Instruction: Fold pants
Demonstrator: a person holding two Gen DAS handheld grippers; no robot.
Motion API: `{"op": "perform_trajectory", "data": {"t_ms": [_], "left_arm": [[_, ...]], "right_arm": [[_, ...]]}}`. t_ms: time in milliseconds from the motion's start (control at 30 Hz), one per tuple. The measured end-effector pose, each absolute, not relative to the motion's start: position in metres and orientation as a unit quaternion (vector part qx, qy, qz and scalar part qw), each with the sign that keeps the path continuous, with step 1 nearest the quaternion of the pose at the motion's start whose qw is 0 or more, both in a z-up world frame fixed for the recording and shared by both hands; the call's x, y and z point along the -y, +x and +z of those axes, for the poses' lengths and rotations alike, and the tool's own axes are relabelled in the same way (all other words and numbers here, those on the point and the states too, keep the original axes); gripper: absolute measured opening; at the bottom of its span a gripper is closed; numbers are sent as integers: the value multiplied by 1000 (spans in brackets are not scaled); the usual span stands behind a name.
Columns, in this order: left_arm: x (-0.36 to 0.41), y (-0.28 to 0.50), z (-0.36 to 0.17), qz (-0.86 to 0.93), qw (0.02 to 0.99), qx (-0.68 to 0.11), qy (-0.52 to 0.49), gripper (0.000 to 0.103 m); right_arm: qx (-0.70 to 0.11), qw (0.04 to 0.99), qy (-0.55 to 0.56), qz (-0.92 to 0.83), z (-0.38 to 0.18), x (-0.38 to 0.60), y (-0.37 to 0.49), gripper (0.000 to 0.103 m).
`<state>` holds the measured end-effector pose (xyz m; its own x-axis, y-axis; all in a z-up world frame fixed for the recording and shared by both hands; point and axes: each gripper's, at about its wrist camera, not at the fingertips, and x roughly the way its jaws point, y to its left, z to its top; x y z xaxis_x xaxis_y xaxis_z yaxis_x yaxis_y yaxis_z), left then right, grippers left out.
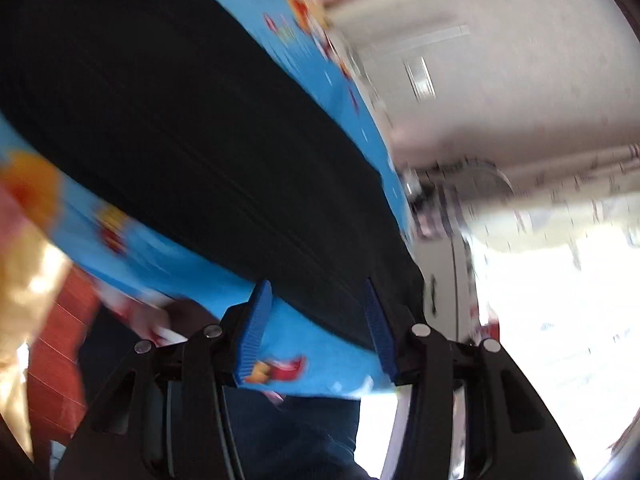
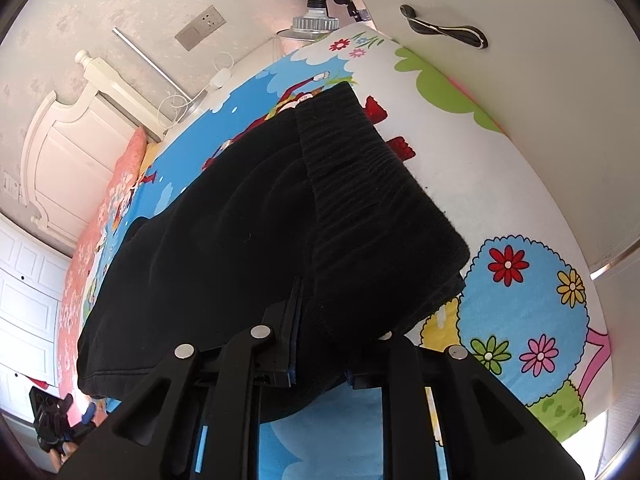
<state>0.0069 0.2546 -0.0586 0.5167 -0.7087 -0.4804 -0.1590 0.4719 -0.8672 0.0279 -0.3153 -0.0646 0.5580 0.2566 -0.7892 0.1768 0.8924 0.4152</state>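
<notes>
Black pants point(image 2: 240, 240) lie folded on a colourful cartoon mat point(image 2: 520, 300), with the ribbed waistband part point(image 2: 372, 200) lying on top at the right. My right gripper point(image 2: 316, 332) is shut on the near edge of the pants; black cloth drapes over and hides its right finger. The left wrist view is motion-blurred. There the pants point(image 1: 180, 120) stretch away on the blue mat point(image 1: 320, 356). My left gripper point(image 1: 320, 320) stands open at the near edge of mat and pants, and its blue pads point(image 1: 256, 320) press on nothing.
A white headboard point(image 2: 68, 140) and a pink bed cover point(image 2: 104, 208) are at the left, and a white door with a handle point(image 2: 444, 32) at the upper right. A wall socket point(image 2: 200, 28) is behind. A person's dark blue trouser leg point(image 1: 280, 432) is under my left gripper.
</notes>
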Motion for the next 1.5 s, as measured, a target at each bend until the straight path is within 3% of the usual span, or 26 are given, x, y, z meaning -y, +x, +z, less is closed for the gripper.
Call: {"op": "perform_trajectory", "data": {"t_ms": [233, 567, 633, 700, 867, 933, 1000, 1067, 1133, 1200, 1267, 1500], "left_arm": [[-110, 47, -108, -284, 629, -546, -475, 47], [-73, 61, -126, -274, 602, -558, -501, 43], [-71, 62, -130, -266, 604, -559, -502, 35], [-71, 67, -135, -252, 605, -563, -504, 15], [-72, 65, -117, -257, 642, -546, -474, 11], [-69, 63, -108, -259, 660, -540, -455, 10], [-70, 63, -110, -257, 658, -542, -456, 10], [-68, 65, -115, -255, 651, -545, -462, 10], [-69, 65, -116, -258, 647, -545, -467, 10], [-69, 66, -113, -264, 649, -542, -464, 10], [-68, 68, -111, -264, 647, -543, -466, 10], [-68, 77, -106, -267, 618, -555, -489, 11]], "right_arm": [[-450, 860, 239, 33, -56, 317, 18, 12], [-444, 854, 266, 58, -46, 322, 13, 12], [-444, 854, 264, 59, -46, 322, 11, 12], [-449, 852, 264, 59, -50, 322, 12, 12], [-470, 844, 251, 54, -72, 326, 22, 15], [-467, 839, 271, 63, -70, 332, 19, 22], [-447, 837, 309, 67, -67, 342, 12, 39], [-437, 841, 316, 42, -62, 352, 6, 47], [-431, 846, 310, 34, -58, 356, 6, 47], [-439, 847, 297, 40, -55, 353, 14, 29], [-444, 850, 281, 37, -48, 348, 25, 24], [-427, 873, 222, 80, -1, 315, 73, 20]]}}
